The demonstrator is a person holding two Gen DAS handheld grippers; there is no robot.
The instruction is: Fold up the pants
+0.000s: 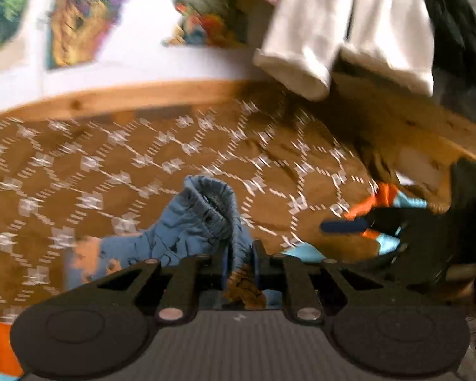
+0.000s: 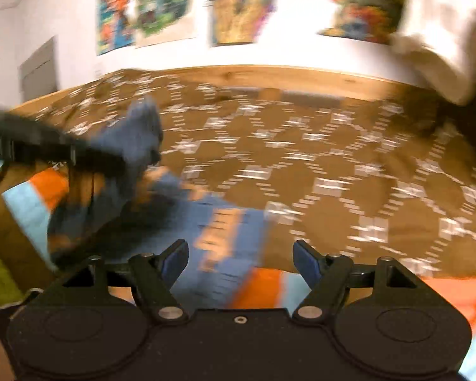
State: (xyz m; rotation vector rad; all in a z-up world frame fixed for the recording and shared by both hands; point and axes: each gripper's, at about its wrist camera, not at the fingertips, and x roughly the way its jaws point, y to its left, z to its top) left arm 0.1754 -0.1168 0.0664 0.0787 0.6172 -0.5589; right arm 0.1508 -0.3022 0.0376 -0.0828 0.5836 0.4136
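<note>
Left gripper (image 1: pixel 240 254) clamped on the elastic waistband of the blue pants (image 1: pixel 187 222), lifted over the bed (image 1: pixel 79 165). Right gripper (image 2: pixel 238 255) released, empty, above the trailing legs. Fabric soft, light, droops; best second hold probably the opposite waistband corner.

Both views show warm, even indoor light with no glare, heavy motion blur and fisheye bending with dark corners. The brown bedspread with white diamond pattern (image 1: pixel 111 165) streaks, the colourful wall posters (image 2: pixel 149 9) smear, and only the black gripper bodies stay sharp. A soft shadow sits under the hanging white cloth (image 1: pixel 342 31).
</note>
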